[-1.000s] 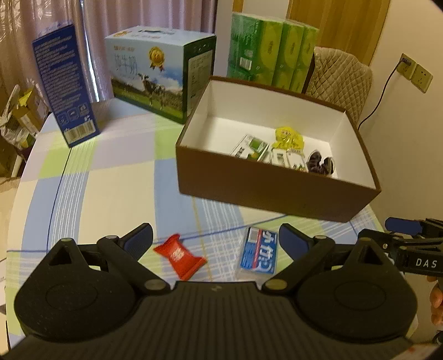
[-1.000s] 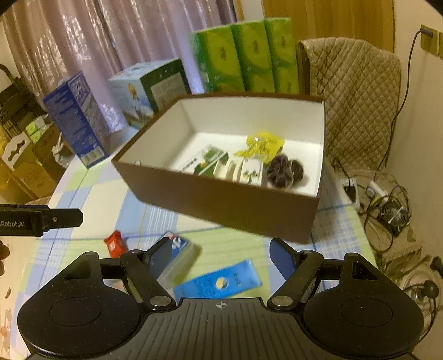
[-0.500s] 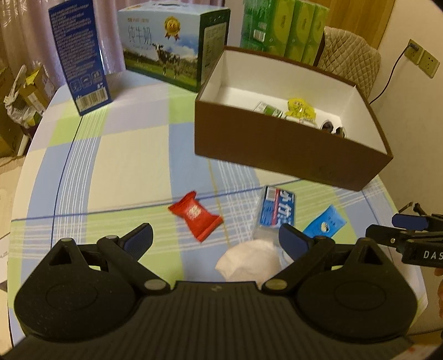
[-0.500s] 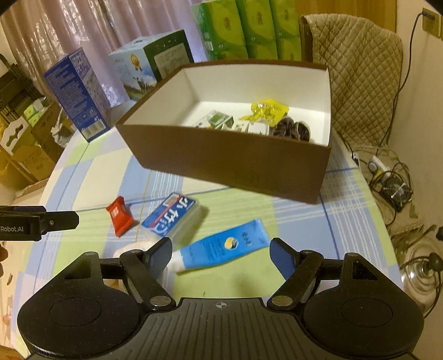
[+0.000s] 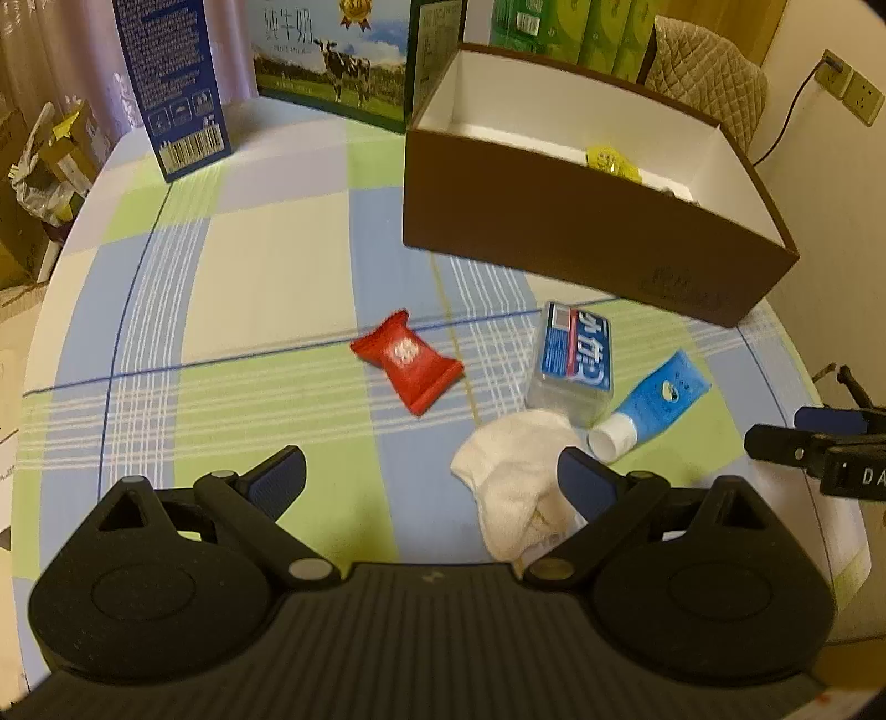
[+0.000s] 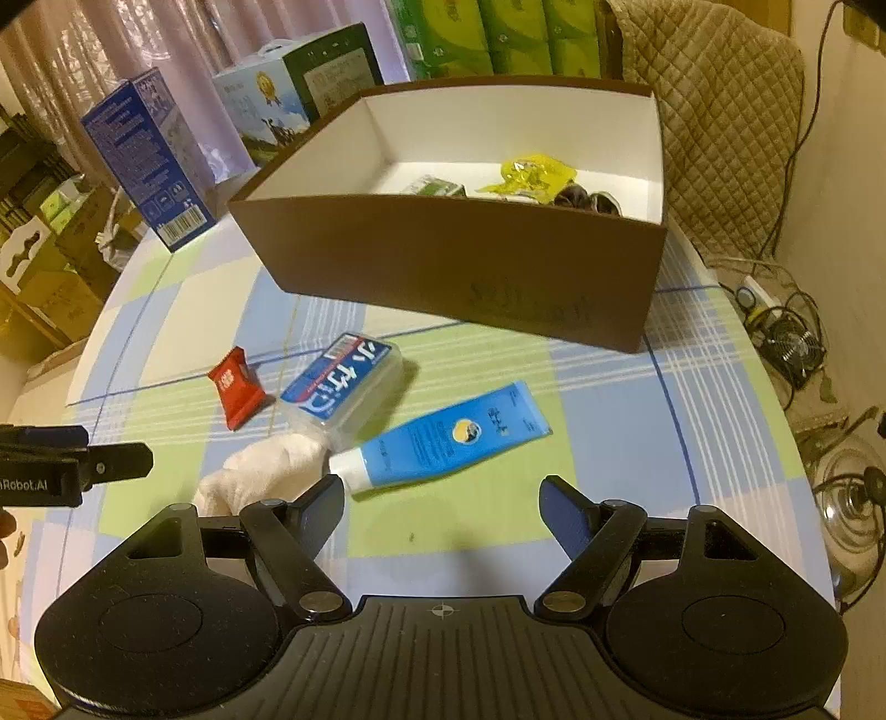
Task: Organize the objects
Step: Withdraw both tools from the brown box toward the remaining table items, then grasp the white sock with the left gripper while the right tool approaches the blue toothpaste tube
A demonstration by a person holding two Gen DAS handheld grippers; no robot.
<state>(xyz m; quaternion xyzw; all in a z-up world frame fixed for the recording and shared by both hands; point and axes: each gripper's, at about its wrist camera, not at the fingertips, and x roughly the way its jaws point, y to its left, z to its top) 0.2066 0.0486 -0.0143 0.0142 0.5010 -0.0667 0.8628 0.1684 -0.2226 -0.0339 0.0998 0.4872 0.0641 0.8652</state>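
A brown box (image 5: 581,232) (image 6: 443,260) with a white inside holds a yellow packet (image 6: 531,173) and other small items. In front of it on the checked tablecloth lie a red candy wrapper (image 5: 407,368) (image 6: 235,387), a blue-labelled clear pack (image 5: 576,360) (image 6: 343,387), a blue tube (image 5: 653,401) (image 6: 443,437) and a white cloth (image 5: 515,476) (image 6: 260,471). My left gripper (image 5: 434,479) is open above the near table, its right finger over the cloth. My right gripper (image 6: 443,507) is open just short of the tube.
A tall blue carton (image 5: 171,83) (image 6: 147,155), a milk carton box (image 5: 332,55) (image 6: 293,88) and green tissue packs (image 6: 498,33) stand at the back. A quilted chair (image 6: 714,111) is behind the box. Cables and a fan (image 6: 792,343) lie on the floor right.
Both grippers have pulled back and lowered from over the box toward the near table edge. The cloth and tube have come into view. Both stay open.
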